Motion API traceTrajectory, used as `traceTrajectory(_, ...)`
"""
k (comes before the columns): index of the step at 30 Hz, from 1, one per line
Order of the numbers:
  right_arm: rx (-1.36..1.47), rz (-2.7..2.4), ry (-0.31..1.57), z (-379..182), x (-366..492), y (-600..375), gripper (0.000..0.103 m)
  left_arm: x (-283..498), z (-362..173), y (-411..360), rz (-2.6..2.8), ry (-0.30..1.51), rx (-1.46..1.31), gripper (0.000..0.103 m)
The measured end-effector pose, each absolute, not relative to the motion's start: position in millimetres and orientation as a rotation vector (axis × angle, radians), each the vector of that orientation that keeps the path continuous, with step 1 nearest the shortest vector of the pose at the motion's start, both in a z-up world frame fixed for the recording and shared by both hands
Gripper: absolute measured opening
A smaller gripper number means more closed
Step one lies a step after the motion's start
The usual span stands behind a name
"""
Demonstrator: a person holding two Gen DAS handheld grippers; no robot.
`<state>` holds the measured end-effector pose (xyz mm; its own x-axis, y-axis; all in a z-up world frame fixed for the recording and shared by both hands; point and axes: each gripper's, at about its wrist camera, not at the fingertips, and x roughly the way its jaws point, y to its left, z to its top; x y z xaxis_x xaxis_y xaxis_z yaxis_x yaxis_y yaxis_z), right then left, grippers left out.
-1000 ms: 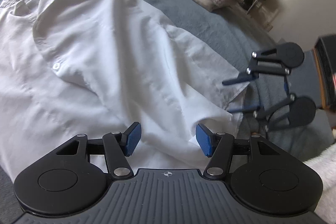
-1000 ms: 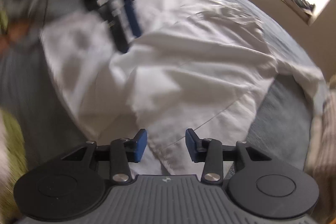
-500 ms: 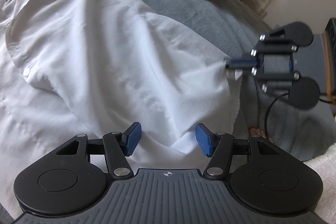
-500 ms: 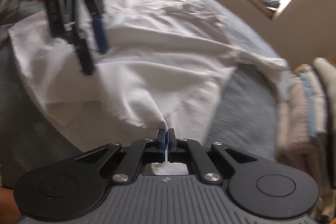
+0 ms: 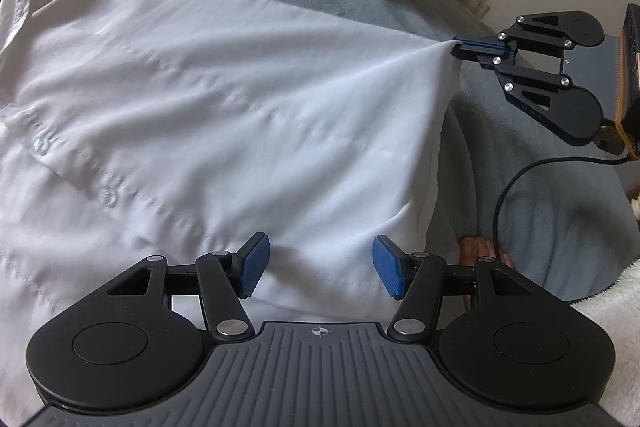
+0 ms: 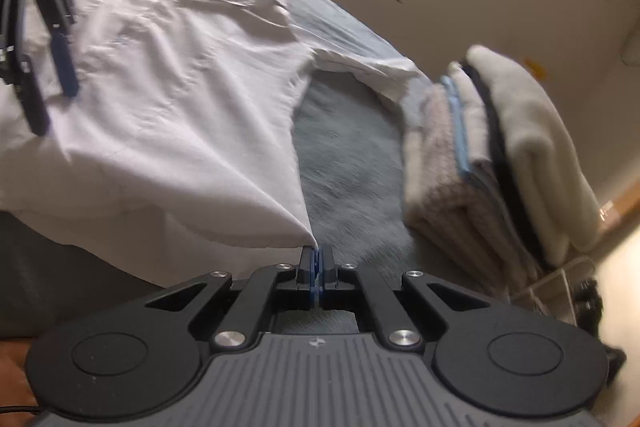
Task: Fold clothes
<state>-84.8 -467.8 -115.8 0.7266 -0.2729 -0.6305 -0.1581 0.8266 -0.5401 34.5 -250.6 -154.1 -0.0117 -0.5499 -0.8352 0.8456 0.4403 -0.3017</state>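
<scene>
A grey blanket [image 5: 540, 187] carries the white shirt [image 5: 220, 99], spread wide. At two o'clock, folded stack [image 6: 492, 155], somewhat blurred. Right gripper [image 6: 316, 259] has its jaws pinched tight on a shirt corner; left gripper [image 5: 320, 267] hangs half-spread over the hem, gripping nothing.

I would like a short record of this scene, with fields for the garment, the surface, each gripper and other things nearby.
garment: white shirt, spread out, buttons visible
surface: grey-blue bed cover
right gripper: shut on a corner of the shirt, cloth pulled taut to a point
left gripper: open, above the shirt's near edge, holding nothing
nearby: stack of folded clothes beside the shirt
</scene>
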Motion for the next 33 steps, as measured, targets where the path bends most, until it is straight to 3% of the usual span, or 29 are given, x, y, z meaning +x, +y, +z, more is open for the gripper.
traceTrajectory(6,-0.565,-0.165,0.886,-132.3,-95.9,-479.6,0.001,31.3,-155.0,-248.9,-1.136,1.114,0.346,0.057)
traceTrajectory(13,-0.227,-0.211,0.935,-115.2,-108.2,-518.4,0.003,31.3,-153.1,-248.7,-1.128,1.114,0.342,0.057)
traceTrajectory(19,0.091,-0.168,0.879,-91.3,-94.5,-547.2,0.016,31.8,-145.6,-248.4,-1.125,1.097,0.316,0.057)
traceTrajectory(22,0.187,-0.116,0.848,-76.6,-68.0,-559.8,0.022,31.5,-147.6,-251.3,-1.115,1.112,0.307,0.057)
traceTrajectory(24,0.205,-0.062,0.849,-68.4,-40.8,-558.2,0.038,29.6,-151.4,-255.0,-1.11,1.125,0.324,0.057)
traceTrajectory(26,0.207,-0.003,0.867,-61.8,-8.6,-552.1,0.043,27.1,-154.9,-257.8,-1.11,1.129,0.344,0.057)
traceTrajectory(33,0.241,0.113,1.095,-74.0,129.7,-522.0,0.047,28.7,-159.9,-258.1,-1.107,1.144,0.34,0.057)
